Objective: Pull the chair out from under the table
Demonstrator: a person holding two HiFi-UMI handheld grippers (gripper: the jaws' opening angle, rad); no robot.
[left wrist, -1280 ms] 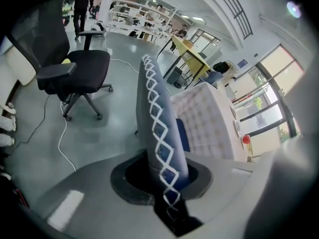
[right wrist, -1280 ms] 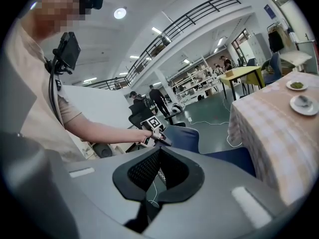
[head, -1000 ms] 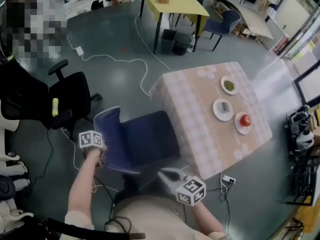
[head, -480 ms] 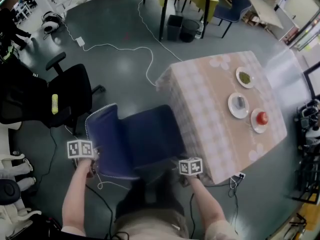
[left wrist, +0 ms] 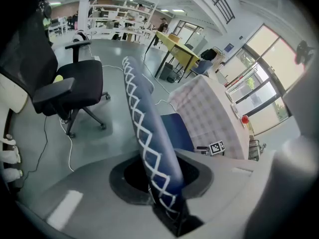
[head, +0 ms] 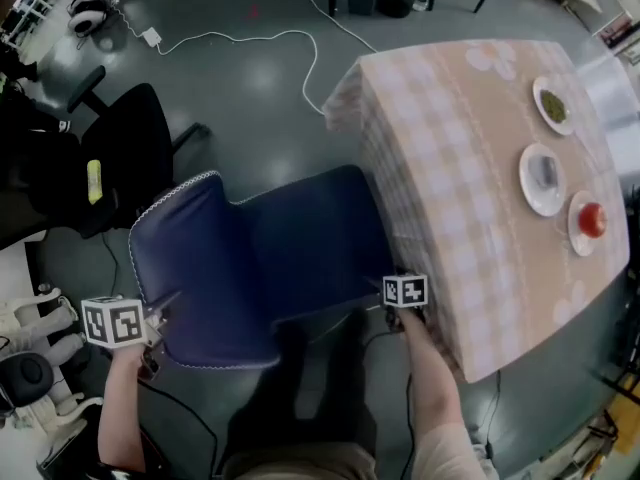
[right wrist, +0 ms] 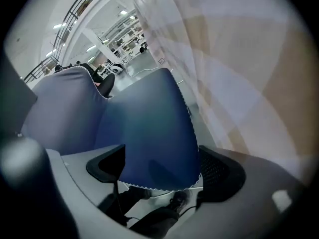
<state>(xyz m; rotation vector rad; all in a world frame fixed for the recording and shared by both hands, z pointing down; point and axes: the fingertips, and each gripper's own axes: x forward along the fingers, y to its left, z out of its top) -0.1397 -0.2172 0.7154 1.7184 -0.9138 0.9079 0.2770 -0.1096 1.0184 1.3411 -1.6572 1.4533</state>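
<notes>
The blue chair (head: 300,253) stands with its seat against the checked-cloth table (head: 450,168) and its backrest (head: 185,273) toward me. My left gripper (head: 150,330) grips the white-stitched edge of the backrest (left wrist: 144,118). In the left gripper view that edge runs between the pads of the left gripper (left wrist: 162,176), which are easing open but still press on it. My right gripper (head: 398,306) is low at the seat's near right corner, beside the tablecloth. The jaws of the right gripper (right wrist: 159,171) are opening wide. The seat's edge (right wrist: 154,138) lies between them, clear of both pads.
A black office chair (head: 120,158) stands at the left, close behind the backrest. A white cable (head: 250,38) runs over the floor. Three plates (head: 543,178) sit on the table's far side. My legs (head: 300,398) are right behind the chair.
My right gripper has dropped from waist height to the seat's corner by the table, and its jaws have opened. The left gripper keeps its hold on the backrest edge.
</notes>
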